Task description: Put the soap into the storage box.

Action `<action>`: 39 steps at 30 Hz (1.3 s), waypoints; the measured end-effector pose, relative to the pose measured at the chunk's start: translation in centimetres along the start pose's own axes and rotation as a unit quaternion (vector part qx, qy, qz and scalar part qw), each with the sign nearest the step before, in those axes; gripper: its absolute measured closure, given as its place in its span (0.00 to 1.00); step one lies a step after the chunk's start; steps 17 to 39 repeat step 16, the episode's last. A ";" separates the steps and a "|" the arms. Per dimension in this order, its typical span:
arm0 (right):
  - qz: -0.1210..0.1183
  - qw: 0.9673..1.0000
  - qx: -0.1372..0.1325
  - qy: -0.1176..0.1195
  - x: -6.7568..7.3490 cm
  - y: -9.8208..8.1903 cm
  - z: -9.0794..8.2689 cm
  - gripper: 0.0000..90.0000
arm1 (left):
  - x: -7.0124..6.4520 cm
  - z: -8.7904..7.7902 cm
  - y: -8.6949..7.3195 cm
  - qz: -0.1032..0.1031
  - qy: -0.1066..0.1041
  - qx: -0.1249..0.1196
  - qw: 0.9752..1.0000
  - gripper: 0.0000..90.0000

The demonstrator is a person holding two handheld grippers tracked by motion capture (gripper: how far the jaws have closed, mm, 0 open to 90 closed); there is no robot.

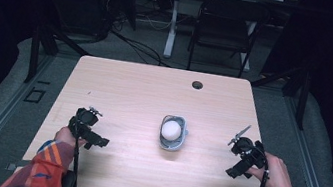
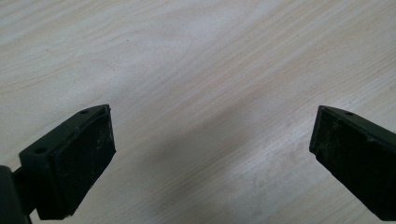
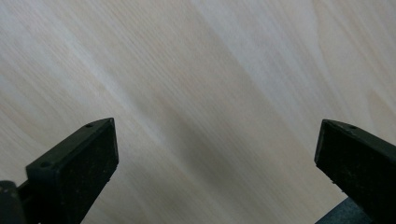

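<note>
**Entry: white ball in grey cup, both grippers standing off — hazards and blind spots**

Item. A white ball point(image 1: 171, 129) sits in a small grey cup point(image 1: 171, 145) near the middle of the bench point(image 1: 130, 87), a little toward the person's side.

Grippers. The left gripper point(image 1: 84, 123) rests low over the bench well to the left of the cup; the right gripper point(image 1: 244, 154) is well to its right. In each gripper view the two black fingers point(image 2: 74, 163) point(image 3: 77, 163) stand wide apart with nothing but bare wood between them: both spread, both empty.

Hazards, as judged.
- The ball is round and smooth-looking; a pinch off its middle could squirt it out of the fingers and send it rolling across the bench, possibly off an edge.
- The cup looks light and shallow. A finger coming in low could catch its rim and tip or shove it, ball included.
- Closing on ball and rim together could lift the cup partway and then drop it.
- Both grippers converging on the one small target could knock into each other.

Not determinable.
- Whether the ball sits loose or snug in the cup; its lower half is hidden by the wall.
- The ball's material and the cup's exact shape: too small in the high view.
- The dark round mark point(image 1: 197, 85) near the far edge reads as a hole, not certain.
- Surroundings beyond the bench are dark; a chair point(image 1: 225, 27) is faintly visible.
</note>
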State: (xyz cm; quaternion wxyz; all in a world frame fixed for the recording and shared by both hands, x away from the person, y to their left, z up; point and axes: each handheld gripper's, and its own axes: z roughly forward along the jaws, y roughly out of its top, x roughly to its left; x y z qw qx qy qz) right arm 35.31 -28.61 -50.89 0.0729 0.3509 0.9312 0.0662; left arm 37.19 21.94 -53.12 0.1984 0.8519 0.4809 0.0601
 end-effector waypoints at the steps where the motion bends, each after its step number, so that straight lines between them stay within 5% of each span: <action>1: 0.000 1.000 0.003 0.002 0.0 -0.3 0.1 0.00 | 0.0 0.0 0.0 0.000 0.000 0.000 1.000 0.00; 3: 0.016 1.000 -0.004 0.011 0.1 -1.1 0.6 0.00 | 0.0 0.0 0.0 0.000 -0.001 -0.001 1.000 0.00; 5: 0.008 1.000 0.018 0.007 -0.1 -1.7 0.7 0.00 | 0.0 0.0 0.0 0.000 -0.002 0.000 1.000 0.00; 6: 0.025 1.000 0.006 0.011 0.1 -2.1 1.1 0.00 | 0.0 0.0 0.0 0.001 -0.003 0.000 1.000 0.00; 7: 0.012 1.000 0.018 0.011 -0.1 -2.3 1.1 0.00 | 0.0 0.1 0.0 0.001 -0.004 0.000 1.000 0.00; 12: 0.024 0.999 0.029 0.008 0.2 -3.2 1.9 0.00 | 0.0 0.0 0.0 0.003 -0.004 0.000 1.000 0.00; 39: 0.019 0.999 0.035 0.003 0.1 -3.1 1.8 0.00 | 0.0 0.0 0.0 0.003 -0.004 -0.001 1.000 0.00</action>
